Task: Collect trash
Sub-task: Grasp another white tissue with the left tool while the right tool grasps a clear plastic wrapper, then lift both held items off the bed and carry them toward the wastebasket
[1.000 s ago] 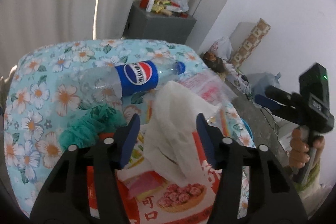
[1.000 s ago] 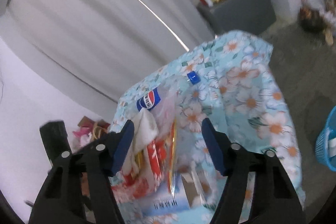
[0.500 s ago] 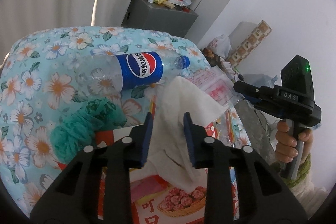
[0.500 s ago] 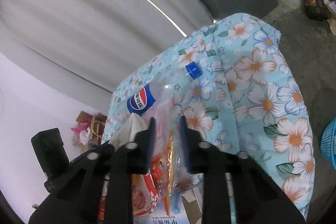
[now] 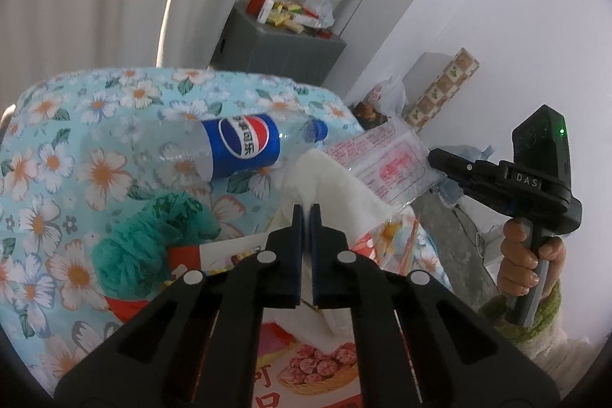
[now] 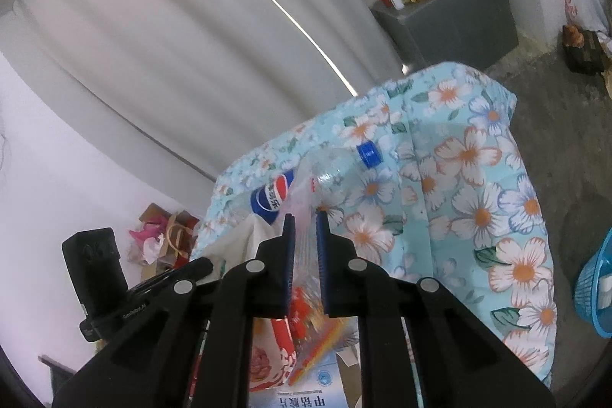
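Surface: floral cloth (image 5: 57,155) under our trash pile, grey cabinet (image 5: 279,52) at 12 o'clock.
Left gripper (image 5: 306,213): we see it shut tight on the white tissue (image 5: 336,190).
Right gripper (image 6: 305,220): closing on the clear plastic bag (image 6: 304,247), pointing downward.
Bottle (image 5: 237,146): lying at 11 o'clock from our left claw.

A crumpled white paper tissue (image 5: 329,194) is pinched at its upper fold, its rest draped over a red-and-white printed snack wrapper (image 5: 306,366) lying flat near the surface's near edge. A clear plastic bag with red print (image 5: 386,159) is held off the right edge. An empty clear plastic bottle with a blue label and blue cap (image 5: 241,144) lies on its side mid-surface, cap toward the right edge. A teal mesh puff (image 5: 145,239) sits left of the wrapper.
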